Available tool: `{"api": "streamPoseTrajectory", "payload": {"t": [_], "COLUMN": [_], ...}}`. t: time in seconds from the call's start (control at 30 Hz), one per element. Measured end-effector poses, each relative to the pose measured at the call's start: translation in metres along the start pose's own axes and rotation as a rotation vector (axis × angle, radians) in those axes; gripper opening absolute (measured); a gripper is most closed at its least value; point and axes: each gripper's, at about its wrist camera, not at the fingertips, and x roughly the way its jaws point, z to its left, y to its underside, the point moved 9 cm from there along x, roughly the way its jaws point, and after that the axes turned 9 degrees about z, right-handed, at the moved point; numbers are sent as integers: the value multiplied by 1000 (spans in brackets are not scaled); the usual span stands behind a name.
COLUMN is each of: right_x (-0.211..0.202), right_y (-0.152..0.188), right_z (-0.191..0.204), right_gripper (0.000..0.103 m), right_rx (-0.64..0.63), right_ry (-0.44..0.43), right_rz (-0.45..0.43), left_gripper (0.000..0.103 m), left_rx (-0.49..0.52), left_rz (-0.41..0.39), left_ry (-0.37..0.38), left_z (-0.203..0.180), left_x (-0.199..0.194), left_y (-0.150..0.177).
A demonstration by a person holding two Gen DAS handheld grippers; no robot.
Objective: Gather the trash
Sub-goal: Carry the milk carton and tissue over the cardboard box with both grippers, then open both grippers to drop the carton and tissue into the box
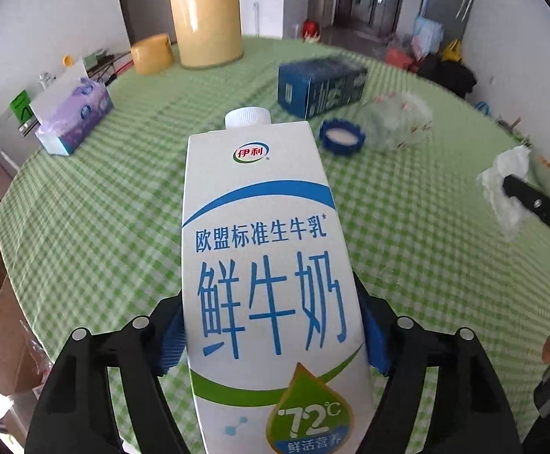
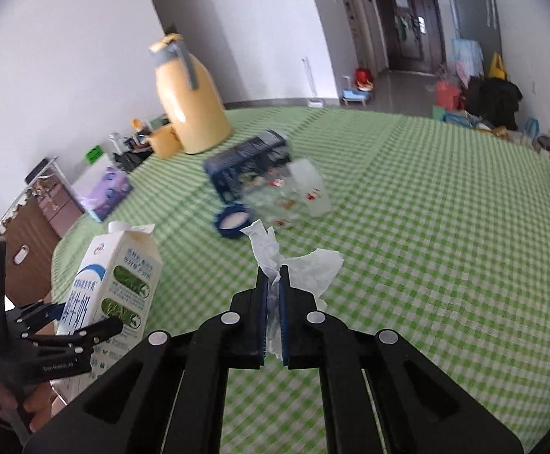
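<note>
A white milk carton (image 1: 267,265) with blue print and a white screw cap stands upright between the blue pads of my left gripper (image 1: 273,340), which is shut on its sides. The right wrist view shows that carton (image 2: 116,287) in the left gripper (image 2: 85,321) at the table's left edge. My right gripper (image 2: 273,276) is shut on a crumpled white tissue (image 2: 312,268), held above the green checked tablecloth (image 2: 426,265). The left wrist view shows the tissue (image 1: 505,185) and one black finger at far right.
On the table lie a blue box (image 1: 320,87), a blue cap (image 1: 342,136) and a crumpled clear wrapper (image 1: 399,121). A yellow thermos (image 1: 206,19), a yellow cup (image 1: 151,53) and a purple tissue pack (image 1: 74,113) stand at the far left.
</note>
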Motion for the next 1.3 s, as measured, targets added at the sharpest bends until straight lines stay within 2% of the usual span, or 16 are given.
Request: {"api": "streamPoseTrajectory", "payload": {"t": [0.13,0.23,0.27,0.33,0.4,0.47,0.53,0.67,0.73,0.83,1.0,1.03,1.1,1.17,1.2,1.3], "right_x": [-11,-5,-2,7,18,32,48,85,107,132,159,166,173,182,186,187], "right_y": [9,16,19,28,37,56,76,119,140,163,187,190,193,187,186,177], "right_z": [23,65,82,128,179,248,305,404,440,477,506,510,514,508,510,504], "right_gripper": [6,6,6,6,6,6,6,6,6,6,8,12,36,50,55,57], "right_rx": [-55,-117,-144,-218,-289,-386,-460,-574,-629,-688,-761,-776,-789,-777,-766,-728], "right_ry": [-30,-83,-102,-166,-239,-341,-414,-500,-492,-476,-430,-411,-385,-328,-329,-342], "right_rz": [5,26,35,62,90,137,185,310,374,434,484,493,495,467,467,466], "left_gripper": [72,72,72,72,72,72,72,72,73,73,73,73,73,74,74,75], "left_rx": [-66,-142,-168,-191,-215,-276,-367,-433,-431,-433,-516,-527,-535,-551,-558,-568], "left_rz": [-128,-244,-296,-374,-448,-485,-510,-494,-461,-435,-419,-407,-384,-374,-373,-351], "left_ry": [33,35,-4,-76,-184,-208,-192,-227,-239,-236,-206,-201,-187,-171,-156,-108], "left_z": [31,78,105,140,190,231,275,324,337,355,386,393,400,409,414,418], "left_x": [-48,-93,-112,-137,-161,-173,-176,-156,-139,-121,-99,-91,-77,-69,-66,-51], "left_y": [10,28,40,58,85,110,139,172,183,197,224,226,229,232,234,237]}}
